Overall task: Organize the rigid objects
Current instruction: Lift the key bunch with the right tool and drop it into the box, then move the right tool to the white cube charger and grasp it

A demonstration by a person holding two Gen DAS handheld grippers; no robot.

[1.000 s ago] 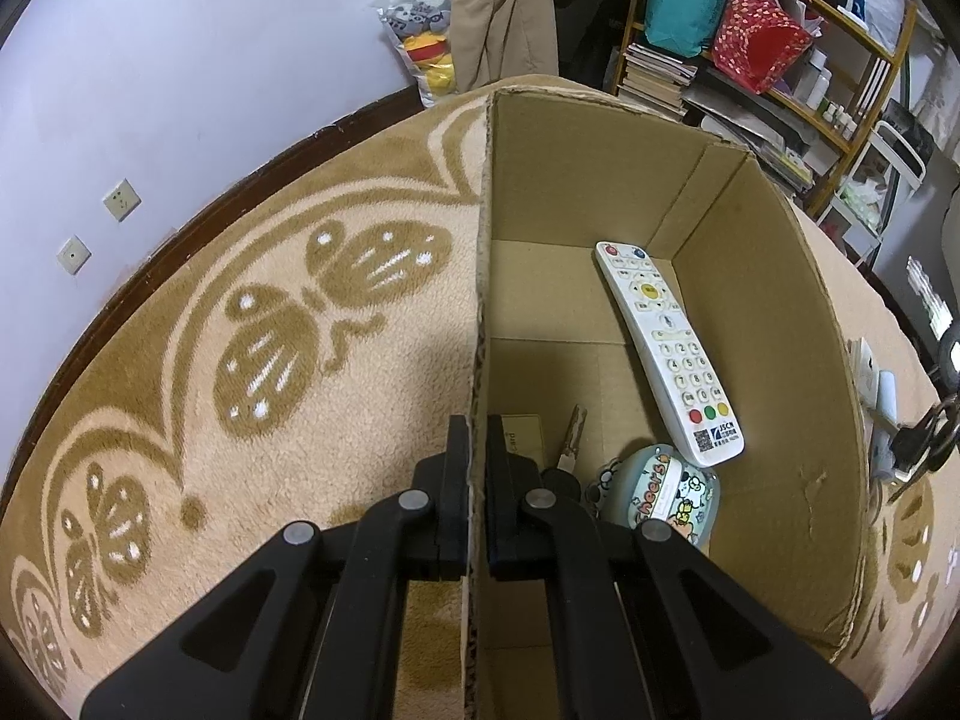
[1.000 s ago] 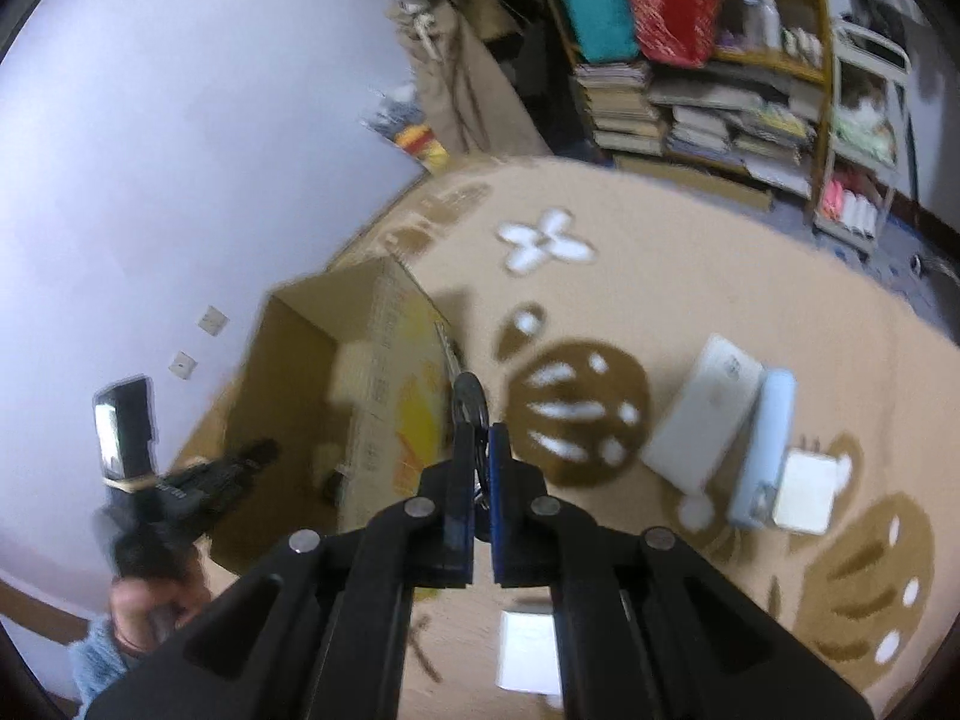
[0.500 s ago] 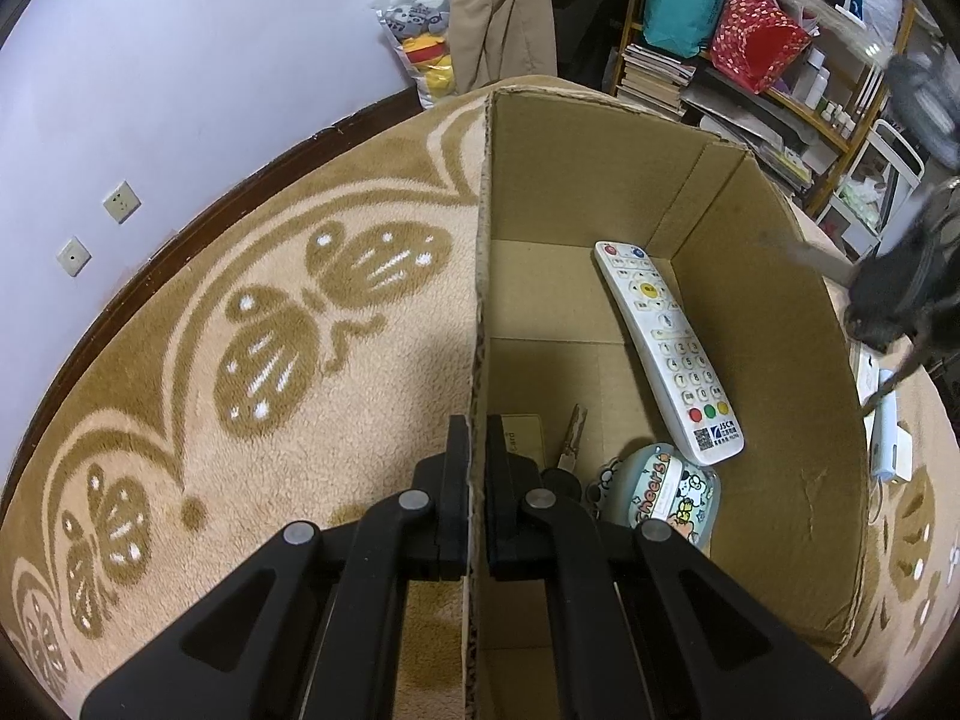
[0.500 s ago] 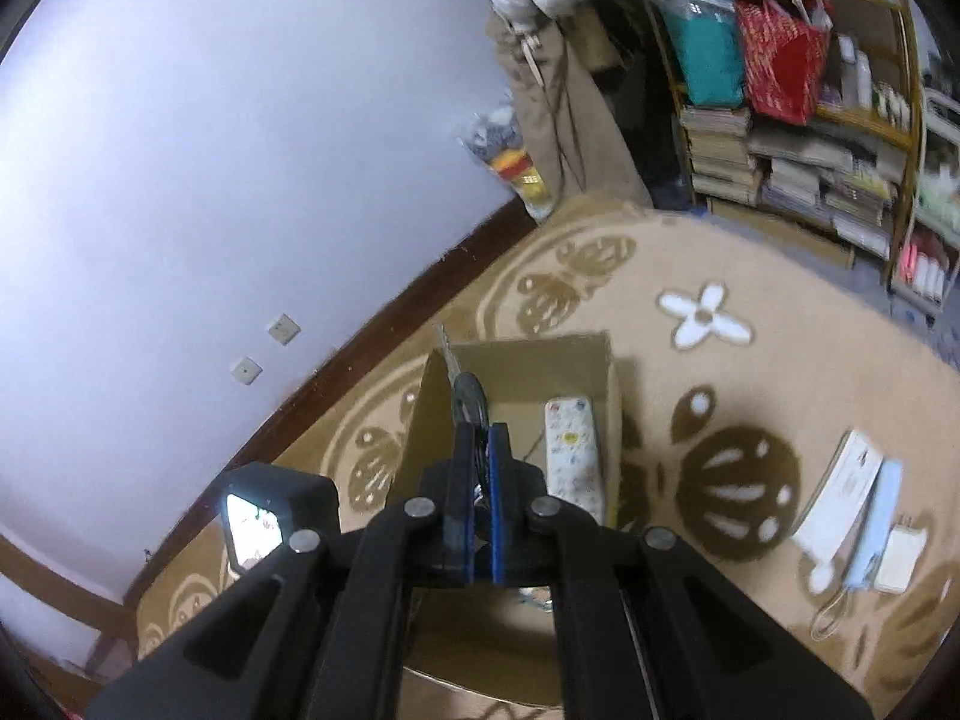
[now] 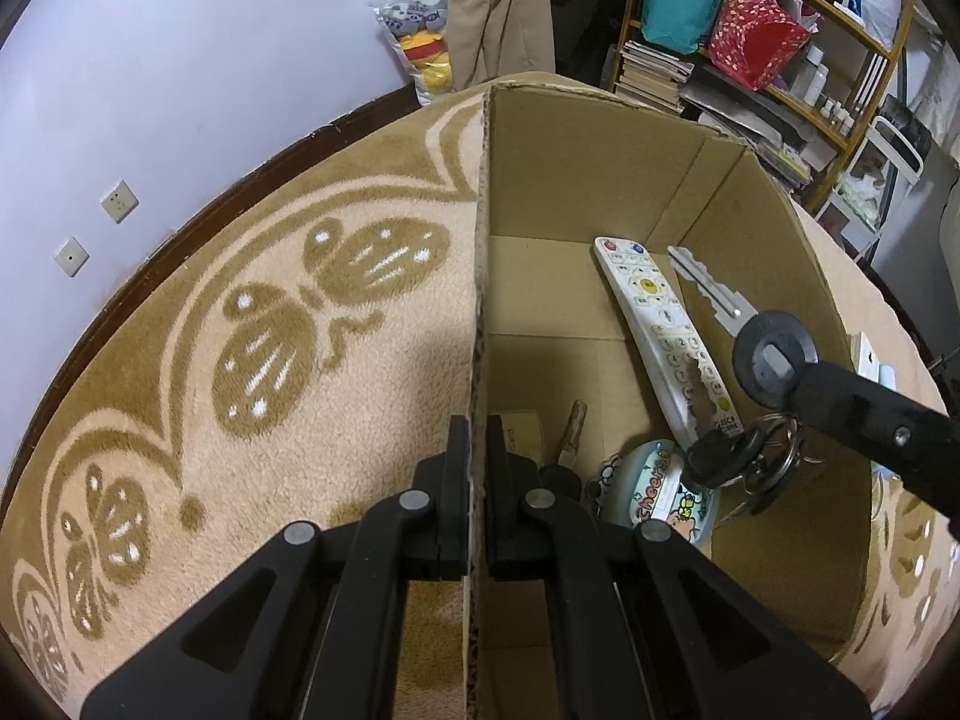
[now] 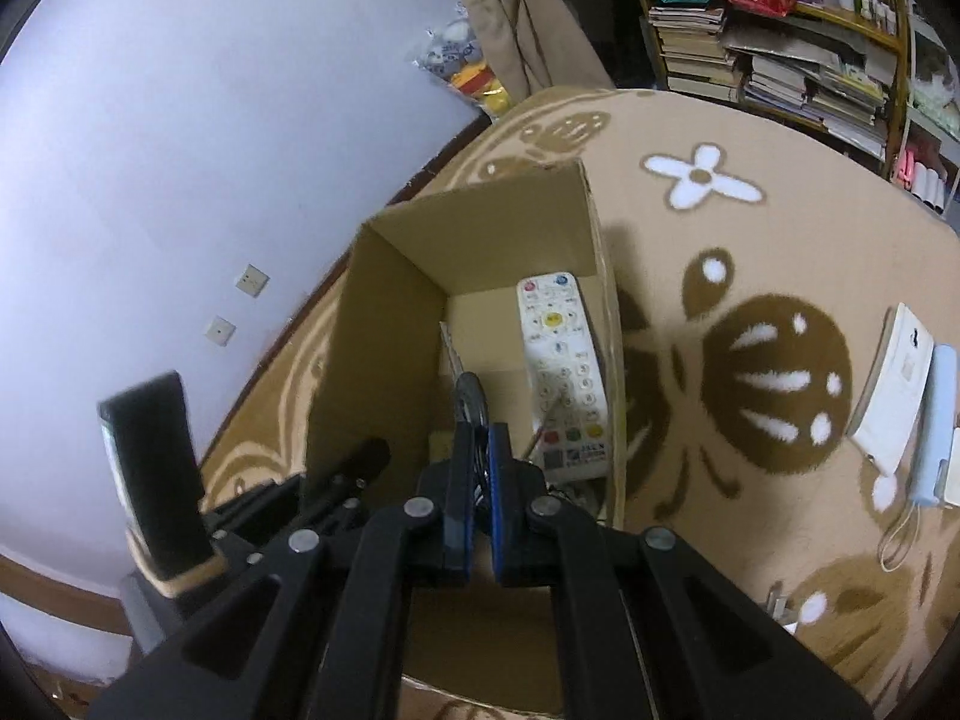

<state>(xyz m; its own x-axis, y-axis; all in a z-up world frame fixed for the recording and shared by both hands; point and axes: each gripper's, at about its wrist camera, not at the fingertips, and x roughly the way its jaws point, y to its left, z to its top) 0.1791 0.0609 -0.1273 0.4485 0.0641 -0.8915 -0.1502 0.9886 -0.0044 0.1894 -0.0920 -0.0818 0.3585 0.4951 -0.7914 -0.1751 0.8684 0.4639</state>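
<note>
Right tool (image 6: 478,468) is pinched on a bunch of keys (image 5: 744,360), gripping the big black-headed one with its silver blade poking forward and the ring with smaller keys dangling underneath. A second ago it was out over the carpet (image 5: 240,330) with the box off to its side; now it's swung right over the open cardboard box (image 5: 600,156) and the keys hang inside the opening, above the white remote (image 5: 654,324). The left-hand camera shows this nicely, since the right tool wasn't in its shot at all a second back and now comes in from the right edge

Left tool (image 5: 475,480) hasn't budged: clamped on the box's near wall, one finger outside and one inside, holding the box steady on the carpet

Already in the box: the remote lying along the right wall, a little round cartoon tin (image 5: 657,492) near the front, and another key (image 5: 570,444) on the bottom

So my read is the carry part is basically done and what's left is the drop. Keys look like they're hovering, not resting on anything yet, so I'd lower a touch and let go. Only worry is the ring snagging on the fingers when they part

Still out on the carpet: a white flat thing (image 6: 894,384) and a light blue stick-shaped thing (image 6: 933,420), so more to collect after this
</note>
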